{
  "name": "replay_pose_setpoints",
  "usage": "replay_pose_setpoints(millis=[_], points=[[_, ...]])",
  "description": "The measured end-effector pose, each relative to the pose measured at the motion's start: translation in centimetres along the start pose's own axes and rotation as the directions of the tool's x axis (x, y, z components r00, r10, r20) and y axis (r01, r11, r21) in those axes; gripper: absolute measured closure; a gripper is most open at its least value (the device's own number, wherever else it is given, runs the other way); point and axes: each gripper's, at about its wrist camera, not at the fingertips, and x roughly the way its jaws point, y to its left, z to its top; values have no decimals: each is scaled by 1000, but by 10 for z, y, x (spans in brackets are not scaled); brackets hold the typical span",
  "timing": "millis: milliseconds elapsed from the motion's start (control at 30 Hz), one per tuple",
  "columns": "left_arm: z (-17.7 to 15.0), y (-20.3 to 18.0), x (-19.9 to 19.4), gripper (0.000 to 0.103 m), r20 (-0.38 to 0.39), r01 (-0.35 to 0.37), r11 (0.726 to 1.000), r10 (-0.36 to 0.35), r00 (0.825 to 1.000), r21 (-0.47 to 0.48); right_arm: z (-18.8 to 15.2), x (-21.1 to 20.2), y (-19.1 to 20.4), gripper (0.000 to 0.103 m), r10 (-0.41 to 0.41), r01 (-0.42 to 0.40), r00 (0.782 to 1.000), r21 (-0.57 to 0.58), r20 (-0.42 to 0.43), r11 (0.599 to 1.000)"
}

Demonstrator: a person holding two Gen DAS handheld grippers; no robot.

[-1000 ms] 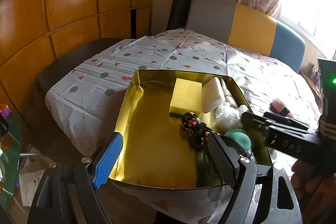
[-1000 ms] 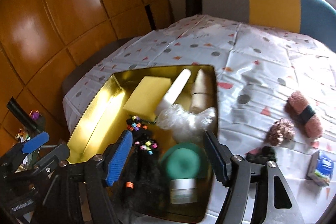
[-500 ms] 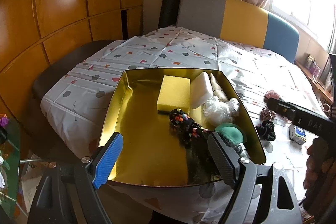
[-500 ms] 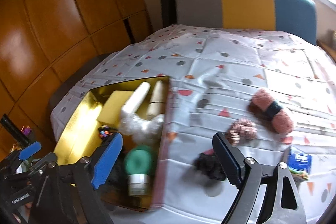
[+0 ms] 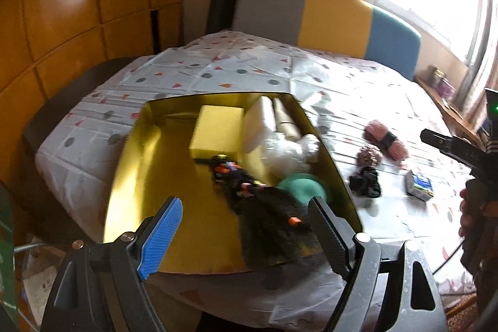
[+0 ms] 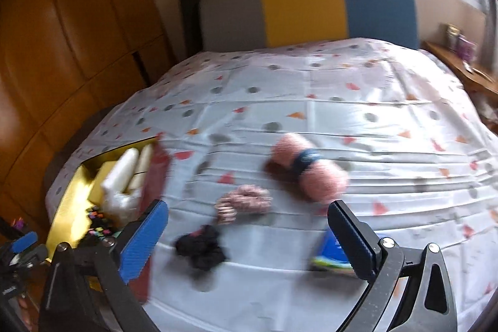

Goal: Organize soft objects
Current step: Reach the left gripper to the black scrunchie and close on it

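The left gripper point(image 5: 246, 235) hangs over the near end of the gold tray point(image 5: 124, 176), its jaws standing apart with nothing pressed between them; a dark wig with coloured beads point(image 5: 258, 207) lies in the tray just beyond its fingertips, reaching back past the black pad. Only the left wrist view shows the tray's inside whole: a green round thing point(image 5: 303, 189) beside the wig, a white crumpled bundle point(image 5: 289, 151) farther in, then a yellow sponge point(image 5: 218, 131), a white block point(image 5: 260, 120) and a pale roll point(image 5: 284, 122) at the far end. The right wrist view shows only the tray's far corner at its left edge, but it gives the bedsheet point(image 6: 342, 89) to the right of the tray in full. There the right gripper point(image 6: 249, 238) is opening wide, with nothing between its pads, above loose things on the sheet: a black scrunchie point(image 6: 200, 248) nearest, just beyond the blue pad; a blue packet point(image 6: 330, 251) partly hidden behind the black pad; a pink-brown scrunchie point(image 6: 244, 201) farther off, between the fingers as seen; and a pink yarn skein with a dark band point(image 6: 308, 168) beyond it. The writing on the packet and on the skein's band is too blurred to read. At the far side stands a grey, yellow and blue headboard point(image 6: 305, 11).
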Motion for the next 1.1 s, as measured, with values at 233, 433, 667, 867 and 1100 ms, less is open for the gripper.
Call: replay_pose_setpoints(millis=[233,433,667,867,1100], points=[[9,-30,6,20,-36,89,995,-88,995,35,-6,-1,-91,0,-133,135,991,131,-28,982],[19,-82,15,20,-65,169,973,-161,985,156,-14,1,-147,0,-209,218,976,288,-64,933],[17,-141,42,19,-145,236,937,-204,968,259,-12,5,-156,0,-218,242,970,324,-109,915],[15,-183,76,19,-223,256,898,-184,957,358,-13,-2,-150,0,-226,241,970,314,-85,918],[20,-212,129,19,-274,177,883,-57,960,436,-9,-8,-149,0,-224,228,973,321,-49,919]])
